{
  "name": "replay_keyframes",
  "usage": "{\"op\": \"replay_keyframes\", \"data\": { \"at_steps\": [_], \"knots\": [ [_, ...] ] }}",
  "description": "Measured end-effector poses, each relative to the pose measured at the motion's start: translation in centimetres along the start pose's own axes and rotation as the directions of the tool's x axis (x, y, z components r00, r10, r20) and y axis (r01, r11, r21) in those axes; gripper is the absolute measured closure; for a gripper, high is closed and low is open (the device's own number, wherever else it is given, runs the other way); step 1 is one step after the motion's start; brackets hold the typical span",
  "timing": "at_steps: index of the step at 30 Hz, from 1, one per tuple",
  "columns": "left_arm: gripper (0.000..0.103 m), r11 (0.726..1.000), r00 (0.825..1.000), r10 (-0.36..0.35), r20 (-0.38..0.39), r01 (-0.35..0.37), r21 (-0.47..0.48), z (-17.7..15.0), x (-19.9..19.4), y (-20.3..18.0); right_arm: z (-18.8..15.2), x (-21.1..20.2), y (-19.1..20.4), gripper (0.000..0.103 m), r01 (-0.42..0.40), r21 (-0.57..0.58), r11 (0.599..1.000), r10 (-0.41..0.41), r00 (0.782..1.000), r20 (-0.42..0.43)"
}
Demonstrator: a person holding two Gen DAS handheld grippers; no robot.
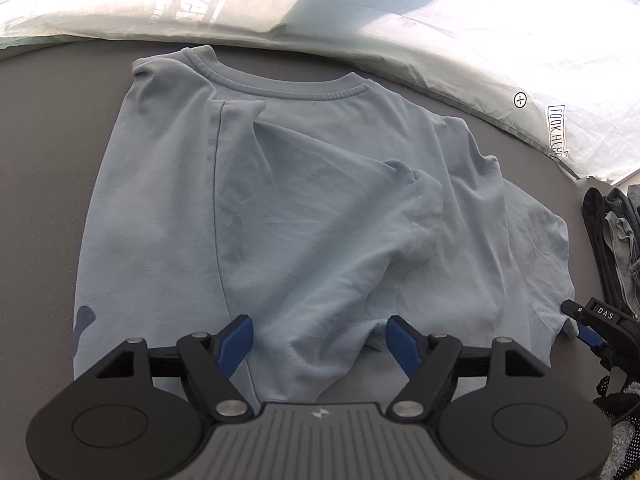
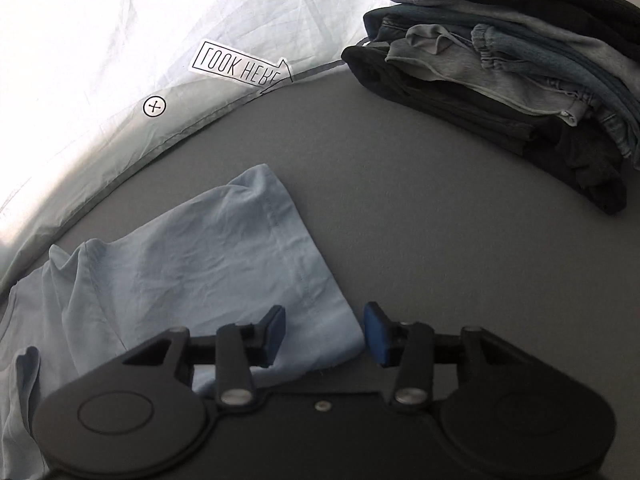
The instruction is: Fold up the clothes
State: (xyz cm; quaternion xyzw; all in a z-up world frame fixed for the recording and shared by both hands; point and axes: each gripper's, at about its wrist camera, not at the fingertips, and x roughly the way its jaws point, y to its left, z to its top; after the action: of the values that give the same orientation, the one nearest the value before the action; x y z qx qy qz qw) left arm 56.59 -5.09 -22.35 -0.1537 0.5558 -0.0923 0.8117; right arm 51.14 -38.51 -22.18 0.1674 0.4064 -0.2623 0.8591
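On the grey tabletop (image 2: pixel 420 208), the pale-blue cotton T-shirt (image 1: pixel 304 200) lies partly folded, light, limp and crease-prone; my left gripper (image 1: pixel 320 340) and right gripper (image 2: pixel 324 332) both gape, so I judge hem corners the best hold.

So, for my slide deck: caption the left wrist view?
Open left hand-held gripper poised over the hem of a half-folded light blue T-shirt on a grey surface.
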Motion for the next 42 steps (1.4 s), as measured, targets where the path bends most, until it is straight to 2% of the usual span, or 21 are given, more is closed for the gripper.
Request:
{"op": "replay_keyframes", "data": {
  "at_steps": [2,5,6,9,10,12,13,14,16,18,20,21,23,25,26,27,29,31,36,39,42],
  "knots": [
    [0.025,0.999,1.0,-0.024,0.002,0.024,-0.032,0.0,-0.2,0.5,0.0,-0.3,1.2,0.098,-0.014,-0.086,0.996,0.013,1.0,-0.009],
    [0.022,0.995,0.998,-0.061,0.007,0.061,-0.079,0.0,-0.4,1.2,0.4,-1.1,2.3,0.099,-0.022,-0.044,0.999,0.022,1.0,-0.013],
    [0.022,0.993,0.997,-0.073,0.009,0.073,-0.094,0.0,-0.5,1.4,0.7,-1.6,2.6,0.099,-0.02,-0.027,0.999,0.02,1.0,0.011],
    [0.023,0.983,0.994,-0.11,0.021,0.112,-0.143,-0.1,-1.0,2.2,1.7,-4.7,5.5,0.099,-0.037,-0.064,0.997,0.045,0.99,0.133],
    [0.023,0.976,0.99,-0.13,0.054,0.138,-0.169,-0.6,-2.1,2.9,1.8,-6.3,7.2,0.099,-0.071,-0.127,0.989,0.093,0.979,0.181],
    [0.023,0.958,0.979,-0.164,0.124,0.188,-0.218,-1.8,-4.5,4.6,1.4,-9.5,11.9,0.099,-0.171,-0.31,0.935,0.253,0.934,0.25],
    [0.023,0.949,0.973,-0.16,0.166,0.198,-0.245,-2.7,-6.2,5.9,0.8,-11.1,14.3,0.099,-0.216,-0.405,0.888,0.339,0.903,0.262],
    [0.023,0.939,0.966,-0.155,0.206,0.209,-0.272,-3.6,-7.8,7.2,-0.3,-12.6,16.5,0.099,-0.274,-0.501,0.821,0.44,0.863,0.248],
    [0.023,0.92,0.958,-0.131,0.255,0.214,-0.329,-5.1,-9.7,9.9,-3.8,-15.4,20.2,0.099,-0.397,-0.615,0.681,0.597,0.787,0.153],
    [0.023,0.9,0.961,-0.064,0.269,0.172,-0.401,-6.3,-11.0,13.2,-7.3,-16.4,23.0,0.099,-0.507,-0.651,0.565,0.688,0.725,0.033],
    [0.023,0.863,0.965,0.035,0.26,0.102,-0.494,-7.8,-12.0,16.7,-9.7,-15.5,24.7,0.097,-0.583,-0.639,0.502,0.709,0.7,-0.083],
    [0.023,0.846,0.964,0.062,0.259,0.087,-0.527,-8.4,-12.3,18.0,-10.7,-15.2,25.4,0.094,-0.612,-0.627,0.482,0.707,0.694,-0.134],
    [0.023,0.82,0.963,0.091,0.253,0.072,-0.568,-9.3,-12.6,19.7,-11.5,-15.2,25.4,0.08,-0.639,-0.613,0.465,0.712,0.681,-0.171],
    [0.023,0.804,0.964,0.102,0.245,0.065,-0.591,-9.8,-12.6,20.8,-11.5,-15.6,24.7,0.052,-0.651,-0.607,0.456,0.726,0.667,-0.17],
    [0.023,0.799,0.965,0.106,0.241,0.061,-0.599,-9.9,-12.5,21.2,-11.1,-15.7,23.9,0.052,-0.65,-0.607,0.457,0.733,0.662,-0.157],
    [0.023,0.811,0.967,0.104,0.234,0.054,-0.583,-9.5,-12.1,20.9,-10.7,-15.7,23.1,0.053,-0.649,-0.605,0.461,0.738,0.66,-0.145],
    [0.023,0.836,0.97,0.097,0.221,0.041,-0.548,-8.7,-11.4,20.1,-9.7,-15.4,21.2,0.054,-0.631,-0.587,0.508,0.713,0.69,-0.125],
    [0.023,0.879,0.974,0.063,0.219,0.05,-0.475,-8.0,-10.6,18.0,-9.0,-15.2,19.1,0.059,-0.615,-0.573,0.542,0.684,0.719,-0.125],
    [0.022,0.956,0.98,-0.022,0.198,0.079,-0.283,-6.2,-8.8,12.9,-10.4,-14.1,10.1,0.059,-0.511,-0.573,0.641,0.542,0.83,-0.134],
    [0.022,0.97,0.984,-0.061,0.168,0.099,-0.223,-7.6,-8.6,10.8,-12.6,-14.0,3.9,0.059,-0.468,-0.541,0.699,0.456,0.874,-0.168],
    [0.022,0.978,0.988,-0.08,0.135,0.104,-0.18,-9.9,-8.9,9.0,-14.8,-14.1,-1.7,0.059,-0.45,-0.456,0.767,0.395,0.893,-0.217]
  ]
}}
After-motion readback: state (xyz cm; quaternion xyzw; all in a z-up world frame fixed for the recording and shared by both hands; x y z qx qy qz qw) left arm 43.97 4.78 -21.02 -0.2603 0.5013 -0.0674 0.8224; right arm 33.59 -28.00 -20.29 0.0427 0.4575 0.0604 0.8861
